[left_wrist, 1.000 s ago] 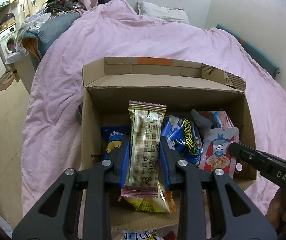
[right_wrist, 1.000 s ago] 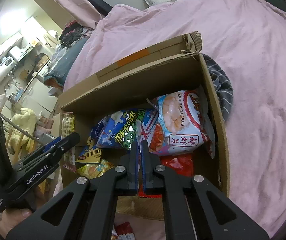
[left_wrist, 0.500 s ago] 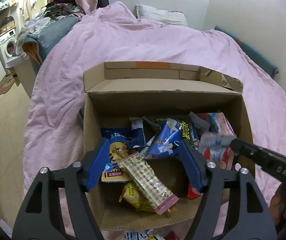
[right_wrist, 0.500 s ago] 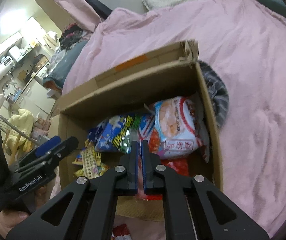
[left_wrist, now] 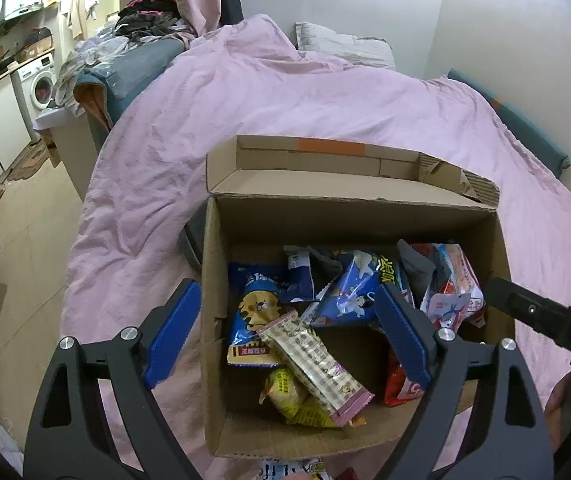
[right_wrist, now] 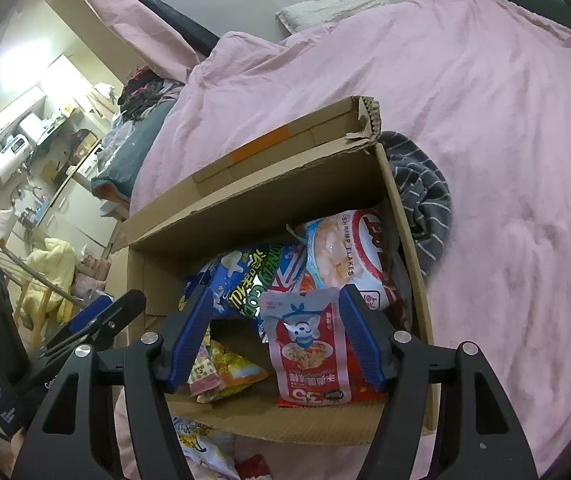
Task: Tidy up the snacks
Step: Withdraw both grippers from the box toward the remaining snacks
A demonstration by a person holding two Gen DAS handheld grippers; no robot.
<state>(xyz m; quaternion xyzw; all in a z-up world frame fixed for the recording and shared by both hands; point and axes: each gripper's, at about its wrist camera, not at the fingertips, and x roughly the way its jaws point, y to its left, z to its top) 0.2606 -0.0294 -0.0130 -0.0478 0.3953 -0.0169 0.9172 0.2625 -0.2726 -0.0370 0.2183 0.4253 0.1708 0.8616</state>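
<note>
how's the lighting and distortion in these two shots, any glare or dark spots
Left wrist view: fisheye bends the walls, corners vignette black, cardboard box interior dim. Right wrist view: a blown-out bright patch upper left, glare on the shrimp flakes bag, box's far wall shadowed, edges curved.

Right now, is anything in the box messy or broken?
Yes. The snacks lie jumbled at angles in the box, not in rows. The box's far right corner is torn and frayed. Both grippers are open and empty.

one cardboard box (left_wrist: 349, 208), two grippers (left_wrist: 285, 320), one pillow (left_wrist: 345, 46)
</note>
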